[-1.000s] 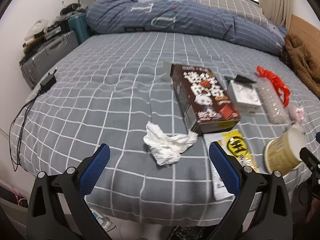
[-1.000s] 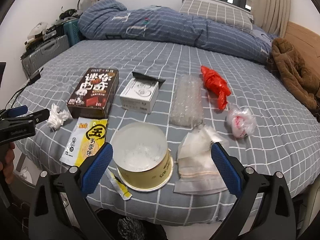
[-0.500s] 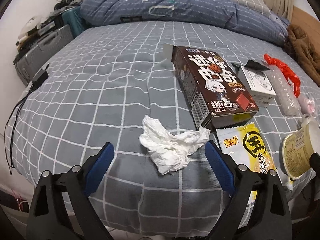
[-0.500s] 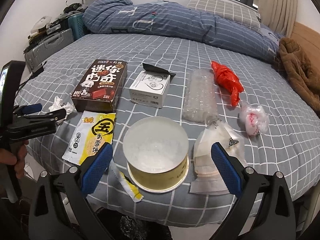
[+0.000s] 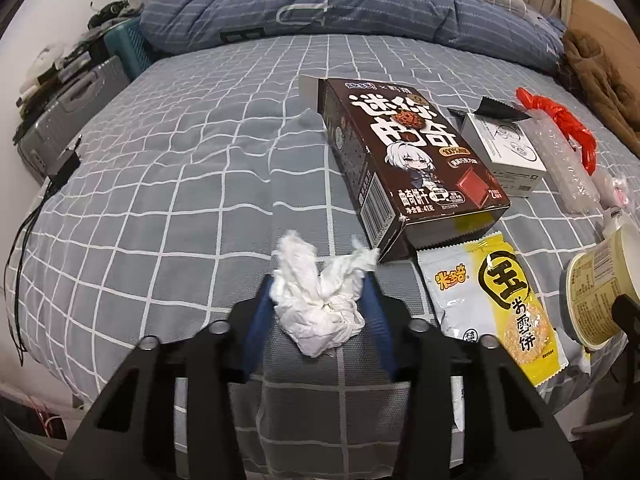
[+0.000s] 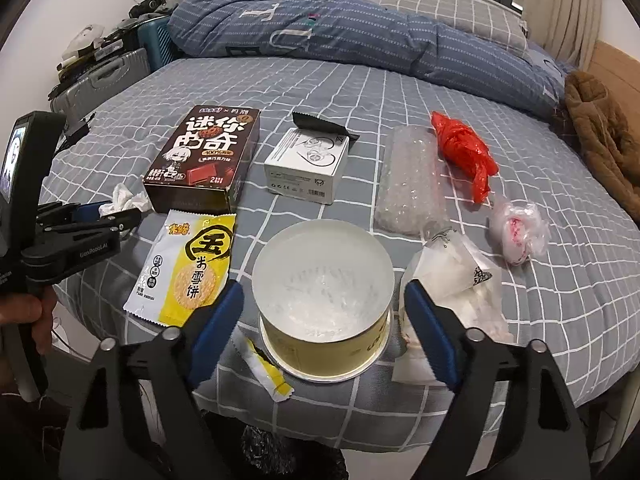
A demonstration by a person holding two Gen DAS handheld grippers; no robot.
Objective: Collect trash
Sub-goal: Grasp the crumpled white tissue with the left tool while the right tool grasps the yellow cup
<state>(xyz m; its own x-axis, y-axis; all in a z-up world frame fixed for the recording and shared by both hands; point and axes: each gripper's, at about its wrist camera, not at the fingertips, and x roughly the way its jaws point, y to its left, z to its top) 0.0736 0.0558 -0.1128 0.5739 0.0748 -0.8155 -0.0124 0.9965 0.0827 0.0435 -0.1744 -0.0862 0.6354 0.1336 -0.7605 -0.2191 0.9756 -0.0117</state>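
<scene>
- Since the earlier frame, the left gripper (image 5: pixel 318 300) has been sinking toward the bed (image 5: pixel 180 168), and its wide-apart jaws have been drawing in around the crumpled white tissue (image 5: pixel 316 300).
- Those jaws are closing now, their blue pads pressing on both sides of the tissue, which is lying near the bed's front edge, just beside the brown biscuit box (image 5: pixel 408 160).
- The right gripper (image 6: pixel 324 312) is hovering with its jaws closing either side of the yellow paper tub (image 6: pixel 324 300), not yet touching it.
- A yellow rice-cracker wrapper (image 6: pixel 192 268) is lying between the tissue and the tub.
</scene>
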